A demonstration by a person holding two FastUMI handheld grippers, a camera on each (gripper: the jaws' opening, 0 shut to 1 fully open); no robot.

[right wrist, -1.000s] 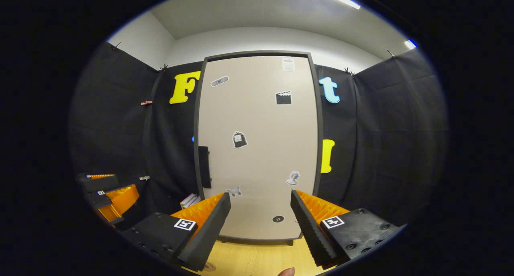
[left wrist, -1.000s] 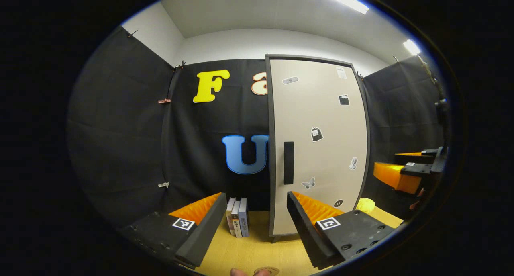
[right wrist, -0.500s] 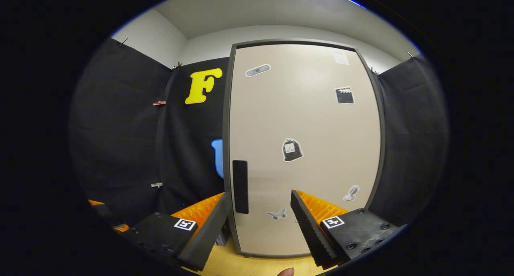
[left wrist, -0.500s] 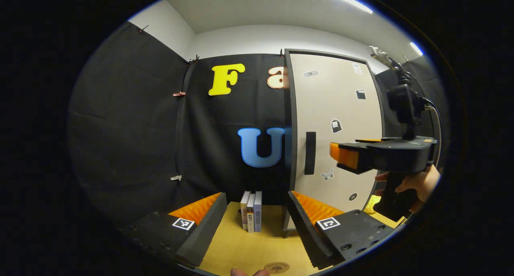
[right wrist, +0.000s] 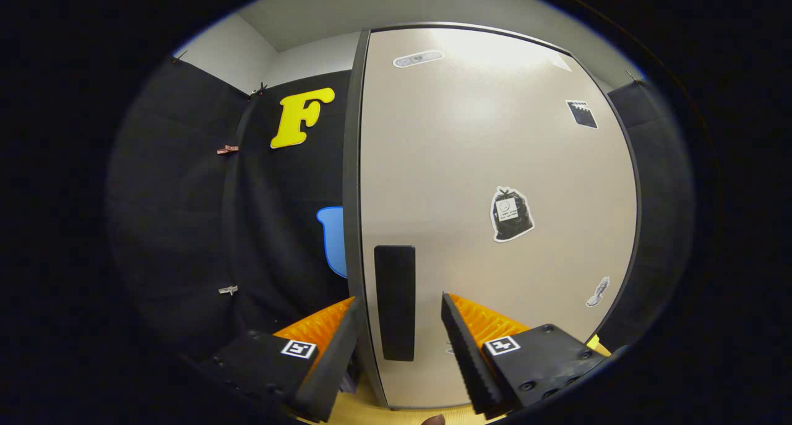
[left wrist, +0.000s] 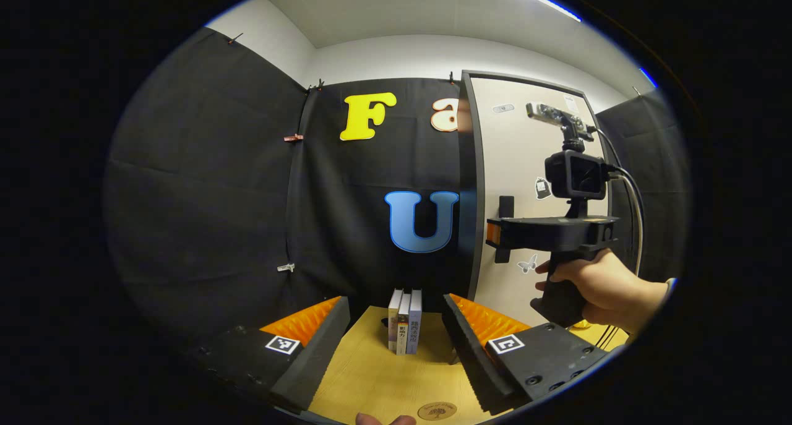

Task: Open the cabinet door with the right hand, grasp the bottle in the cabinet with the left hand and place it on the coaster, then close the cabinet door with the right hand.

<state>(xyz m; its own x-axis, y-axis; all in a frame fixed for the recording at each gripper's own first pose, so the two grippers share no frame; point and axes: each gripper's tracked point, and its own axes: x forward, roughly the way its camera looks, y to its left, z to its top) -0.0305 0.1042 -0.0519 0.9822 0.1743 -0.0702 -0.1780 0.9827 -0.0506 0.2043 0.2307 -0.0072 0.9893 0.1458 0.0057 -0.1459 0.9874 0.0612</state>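
In the right gripper view we see the cabinet door point(right wrist: 495, 214) across the centre and right of the frame, closed, pale with a dark frame and dotted with small stickers point(right wrist: 511, 214). Its dark vertical handle point(right wrist: 395, 302) stands at lower centre, framed between the spread fingers of the right gripper point(right wrist: 396, 344), which hold nothing; whether the tips touch the handle we cannot tell. In the left gripper view the same door point(left wrist: 526, 184) occupies the right of centre, seen at an angle, and in front of it we find the right gripper point(left wrist: 495, 234) held level by a person's hand point(left wrist: 603, 289) at the right of the frame, its tip up against the handle point(left wrist: 506, 205), a small camera point(left wrist: 575, 174) mounted on top with a cable trailing down. The wooden tabletop point(left wrist: 377, 375) runs along the bottom of that view. The left gripper point(left wrist: 396, 344) sits at the bottom, fingers wide apart and holding nothing. Between them, farther back, three books point(left wrist: 405, 329) stand upright on the table just left of the cabinet. At bottom centre lies the round coaster point(left wrist: 437, 410), bare. The bottle we cannot see; the door is shut.
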